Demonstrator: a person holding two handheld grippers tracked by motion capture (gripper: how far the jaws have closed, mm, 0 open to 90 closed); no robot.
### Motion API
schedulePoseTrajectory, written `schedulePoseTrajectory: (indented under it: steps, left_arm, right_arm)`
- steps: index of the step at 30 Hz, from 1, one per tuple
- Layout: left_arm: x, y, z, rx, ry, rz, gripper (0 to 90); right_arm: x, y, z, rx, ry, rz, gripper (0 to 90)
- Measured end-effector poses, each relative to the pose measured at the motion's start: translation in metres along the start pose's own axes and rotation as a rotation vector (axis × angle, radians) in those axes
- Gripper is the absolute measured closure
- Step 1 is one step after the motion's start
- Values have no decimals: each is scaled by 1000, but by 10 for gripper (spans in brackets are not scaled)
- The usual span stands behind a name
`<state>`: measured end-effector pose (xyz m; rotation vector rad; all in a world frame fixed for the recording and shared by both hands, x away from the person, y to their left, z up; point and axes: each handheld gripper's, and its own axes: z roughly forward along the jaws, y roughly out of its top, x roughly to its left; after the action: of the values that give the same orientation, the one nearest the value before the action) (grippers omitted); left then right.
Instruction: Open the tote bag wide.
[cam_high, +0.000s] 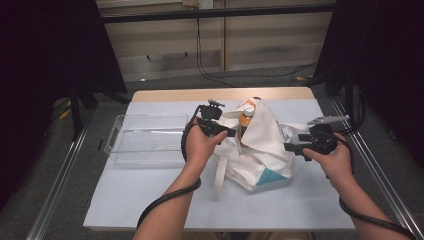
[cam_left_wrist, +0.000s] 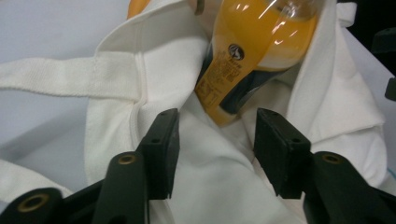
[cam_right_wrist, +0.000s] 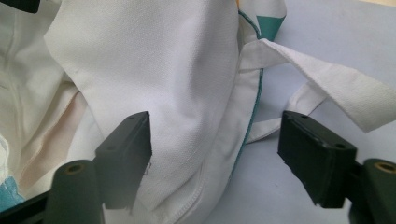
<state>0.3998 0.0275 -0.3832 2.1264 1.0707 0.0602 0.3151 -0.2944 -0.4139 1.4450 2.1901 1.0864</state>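
White cloth bag (cam_high: 260, 150), mid-table, folds hiding most of the orange bottle (cam_high: 245, 122) inside. Left gripper (cam_left_wrist: 212, 140): jaws apart, bottle's base just beyond them, cloth between. Right gripper (cam_right_wrist: 215, 154): jaws spread wide, straddling bag's edge.

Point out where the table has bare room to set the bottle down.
Bare cover runs along the near edge of the table, in front of the bag, and the tray at left holds nothing. The middle is crowded: bag, bottle, both tools.
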Motion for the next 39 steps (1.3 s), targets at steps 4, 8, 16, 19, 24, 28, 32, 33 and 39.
schedulePoseTrajectory:
  steps: [4,8,16,19,24,28,32,33,39]
  left_arm:
    - [-2,4,1,-1,-1,19,432]
    - [-4,8,4,-5,3,31,403]
    - [-3,7,6,-5,0,30,390]
    - [-1,4,4,-6,7,28,388]
    - [0,1,1,-8,5,33,397]
    - [-1,0,-2,-1,4,36,395]
    - [0,-1,-2,-5,1,25,393]
    - [1,-2,-2,-1,5,29,393]
    - [1,-3,-1,3,2,31,393]
  right_arm:
    - [-1,0,-2,10,-7,-9,237]
    - [-4,-2,-2,16,-3,0,217]
    - [0,3,-1,18,0,-3,221]
    - [9,12,0,-5,18,-24,254]
    - [28,27,9,-5,50,-71,277]
    - [40,36,16,-15,68,-96,286]
    - [51,41,29,7,81,-131,317]
    - [53,40,33,19,74,-136,318]
    - [62,38,53,67,55,-171,312]
